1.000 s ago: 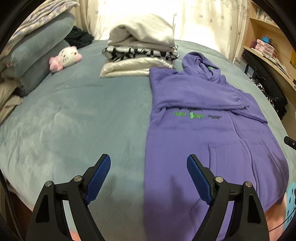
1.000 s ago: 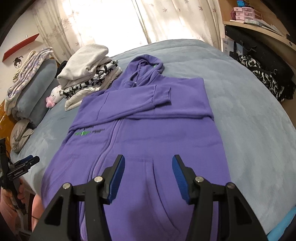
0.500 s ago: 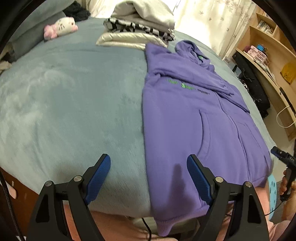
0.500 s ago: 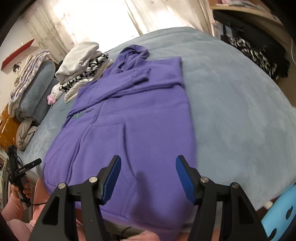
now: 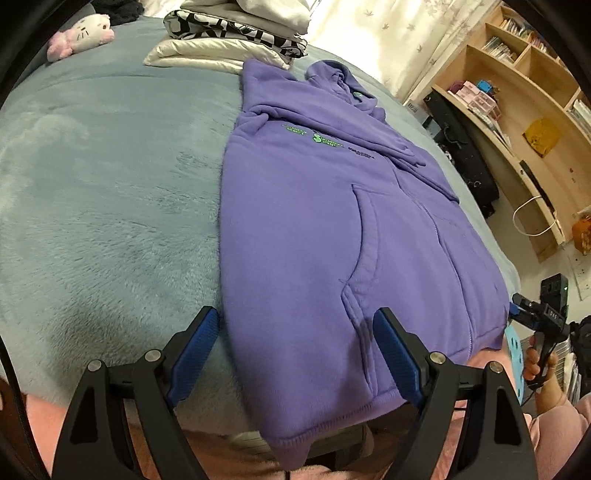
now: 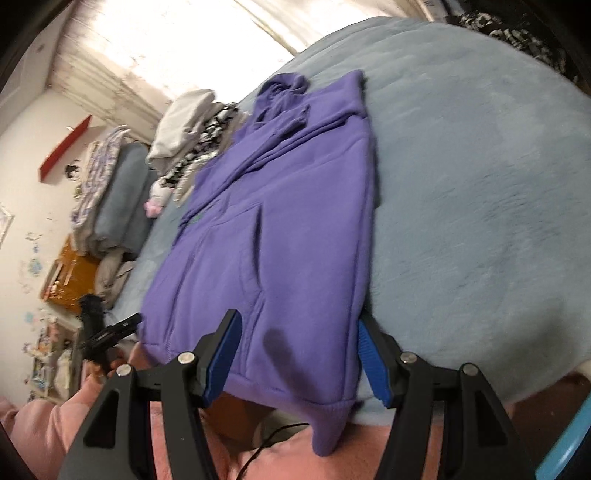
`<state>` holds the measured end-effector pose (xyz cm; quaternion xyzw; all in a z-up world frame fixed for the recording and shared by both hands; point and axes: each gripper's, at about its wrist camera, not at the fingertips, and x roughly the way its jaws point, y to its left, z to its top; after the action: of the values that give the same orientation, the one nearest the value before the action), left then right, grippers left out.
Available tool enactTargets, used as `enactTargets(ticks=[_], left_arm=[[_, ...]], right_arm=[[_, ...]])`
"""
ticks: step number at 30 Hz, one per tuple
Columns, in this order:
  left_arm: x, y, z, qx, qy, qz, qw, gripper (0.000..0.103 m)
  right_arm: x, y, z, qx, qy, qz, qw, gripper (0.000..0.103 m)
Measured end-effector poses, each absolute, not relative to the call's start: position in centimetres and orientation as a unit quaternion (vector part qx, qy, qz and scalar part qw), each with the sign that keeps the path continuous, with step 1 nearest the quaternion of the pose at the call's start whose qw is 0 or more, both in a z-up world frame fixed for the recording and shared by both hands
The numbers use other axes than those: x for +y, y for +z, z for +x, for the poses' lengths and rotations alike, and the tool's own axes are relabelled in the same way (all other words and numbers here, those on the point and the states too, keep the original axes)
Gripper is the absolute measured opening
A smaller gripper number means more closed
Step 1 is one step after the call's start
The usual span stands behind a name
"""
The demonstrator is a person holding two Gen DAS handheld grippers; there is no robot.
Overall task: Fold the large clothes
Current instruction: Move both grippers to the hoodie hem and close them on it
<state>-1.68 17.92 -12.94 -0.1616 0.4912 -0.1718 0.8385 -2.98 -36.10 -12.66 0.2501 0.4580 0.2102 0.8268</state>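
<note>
A purple hoodie lies flat on the grey-blue bed, its hem hanging over the 6 o'clock edge. The left gripper stands wide open over its hem corner, gripping nothing. The right gripper, jaws just opened wider, hovers empty over the opposite corner. Folded clothes are stacked at 12 o'clock.

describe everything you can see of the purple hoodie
The purple hoodie is soft fleece with green chest lettering, a front zip and a kangaroo pocket. It lies face up and flat on the grey-blue bed, sleeves folded across the chest, hood toward the folded clothes stack. Its ribbed hem hangs over the near edge.
</note>
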Motion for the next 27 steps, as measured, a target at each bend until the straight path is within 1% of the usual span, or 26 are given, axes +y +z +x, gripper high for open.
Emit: enactTargets(ticks=[6, 11, 14, 21, 22, 25, 26, 27], left_arm=[[18.7, -13.3, -1.5, 0.477, -0.196, -0.198, 0.834, 0.083], [18.5, -13.4, -1.8, 0.481, -0.212, -0.194, 0.828, 0.083], [18.0, -13.4, -1.7, 0.486, -0.223, -0.185, 0.825, 0.083], [17.5, -14.0, -1.3, 0.499, -0.242, -0.184, 0.812, 0.083], [17.6, -14.1, -1.2, 0.499, -0.243, -0.185, 0.811, 0.083], [16.9, -13.9, -1.2, 0.498, -0.248, -0.176, 0.812, 0.083], [16.7, -13.8, -1.3, 0.497, -0.248, -0.173, 0.813, 0.082], [16.3, -13.7, -1.2, 0.494, -0.248, -0.169, 0.816, 0.075]], right_arm=[[-35.8, -12.7, -2.8, 0.451, 0.251, 0.257, 0.817, 0.061], [-36.8, -12.9, -3.2, 0.464, 0.249, 0.242, 0.815, 0.047], [-37.5, -13.3, -3.6, 0.476, 0.248, 0.232, 0.811, 0.042], [-37.1, -14.9, -3.3, 0.482, 0.269, 0.242, 0.798, 0.042], [-36.8, -15.0, -3.1, 0.481, 0.275, 0.242, 0.797, 0.044], [-35.5, -14.8, -2.8, 0.477, 0.289, 0.229, 0.798, 0.044], [-35.0, -14.7, -2.7, 0.475, 0.295, 0.227, 0.797, 0.044], [-34.6, -14.6, -2.7, 0.473, 0.300, 0.225, 0.797, 0.043]])
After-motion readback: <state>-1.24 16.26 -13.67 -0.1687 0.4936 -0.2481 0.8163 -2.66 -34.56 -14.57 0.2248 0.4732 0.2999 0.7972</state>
